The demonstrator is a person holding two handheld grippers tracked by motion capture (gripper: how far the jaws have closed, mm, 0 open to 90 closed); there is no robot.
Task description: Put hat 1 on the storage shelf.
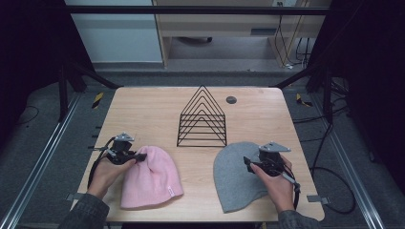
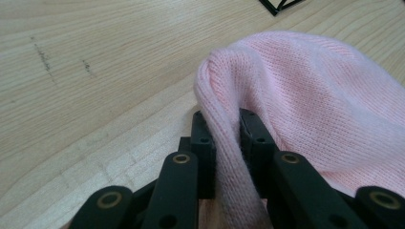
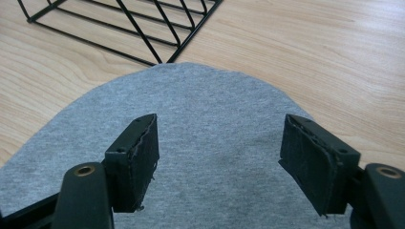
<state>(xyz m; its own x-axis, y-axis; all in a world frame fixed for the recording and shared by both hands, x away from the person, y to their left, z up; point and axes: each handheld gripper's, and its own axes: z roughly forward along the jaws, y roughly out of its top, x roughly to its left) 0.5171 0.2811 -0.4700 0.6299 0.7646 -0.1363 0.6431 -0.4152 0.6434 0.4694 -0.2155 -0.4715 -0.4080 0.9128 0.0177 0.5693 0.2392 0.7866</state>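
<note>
- A pale wooden table (image 1: 157,102) with rounded corners stands on a grey floor, with dark frame rails running along both sides.
- Behind it sits a light wooden desk, and cables trail across the floor at the right.
- A black wire rack (image 1: 202,118), shaped like a row of triangles, stands upright near the middle of the table; a small round dark disc (image 1: 231,99) lies just beyond it to the right.
- The rack stands between the two hats and slightly behind them, clear of both hands.
- The pink hat (image 1: 150,177) lies flat at the front left, its crown toward the rack.
- The grey hat (image 1: 235,176) lies flat at the front right, its rounded top almost reaching the rack's base.
- The left gripper (image 2: 227,138) has its jaws nearly together, pinching a raised fold at the pink hat's edge; the knit bulges up between the pads.
- The right gripper (image 3: 219,160) hovers over the grey hat with jaws spread wide, nothing between them but the cloth lying below.
</note>
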